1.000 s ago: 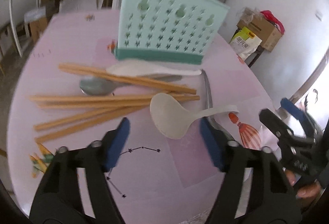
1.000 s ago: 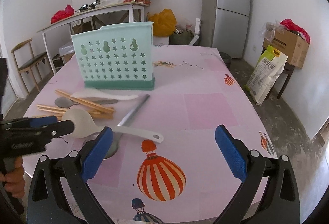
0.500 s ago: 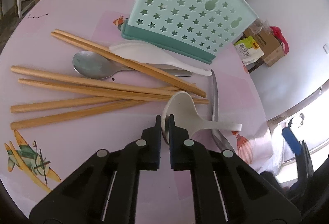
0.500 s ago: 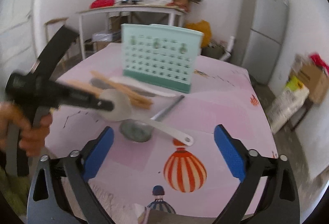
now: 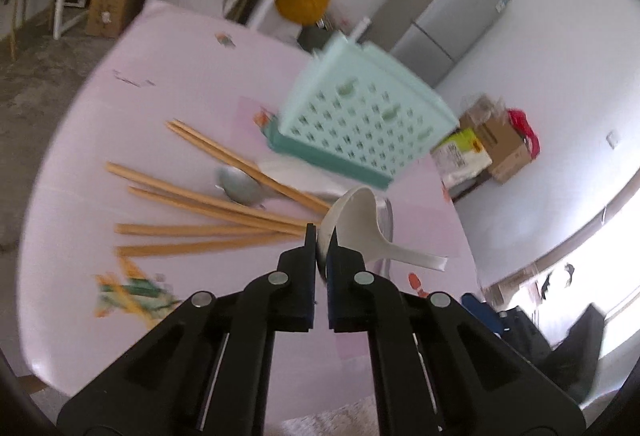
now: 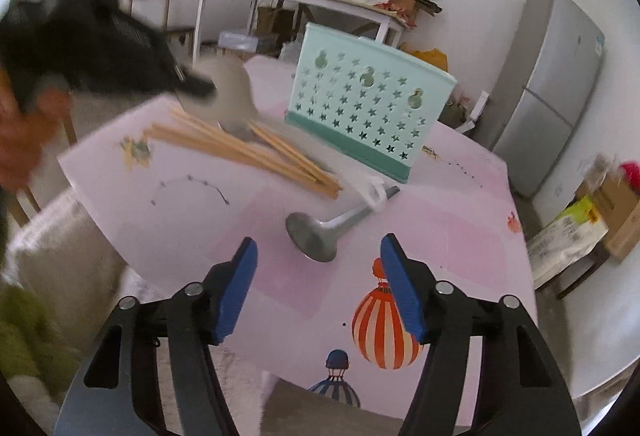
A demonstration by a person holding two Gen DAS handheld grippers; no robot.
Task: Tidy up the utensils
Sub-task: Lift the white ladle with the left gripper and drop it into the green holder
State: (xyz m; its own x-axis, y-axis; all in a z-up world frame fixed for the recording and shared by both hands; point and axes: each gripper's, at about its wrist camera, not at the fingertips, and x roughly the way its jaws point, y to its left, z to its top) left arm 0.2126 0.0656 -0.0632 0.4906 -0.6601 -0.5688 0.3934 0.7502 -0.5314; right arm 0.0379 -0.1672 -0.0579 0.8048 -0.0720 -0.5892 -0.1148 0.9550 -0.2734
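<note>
My left gripper (image 5: 321, 236) is shut on the bowl of a white plastic ladle (image 5: 362, 224) and holds it above the table; it shows blurred in the right wrist view (image 6: 230, 88). My right gripper (image 6: 318, 278) is open and empty, just above a metal ladle (image 6: 320, 234) lying on the pink table (image 6: 460, 236). The mint perforated utensil holder (image 5: 362, 122) stands upright behind; it also shows in the right wrist view (image 6: 366, 104). Several wooden chopsticks (image 5: 192, 214) and a metal spoon (image 5: 240, 188) lie in front of it.
A second white spoon (image 5: 284, 172) lies against the holder's base. A grey fridge (image 6: 548, 88) and cardboard boxes (image 5: 504, 144) stand beyond the table. A white side table (image 6: 296, 2) with clutter stands behind.
My left gripper closed on the white ladle and has lifted it off the table. My right gripper has moved in toward the metal ladle.
</note>
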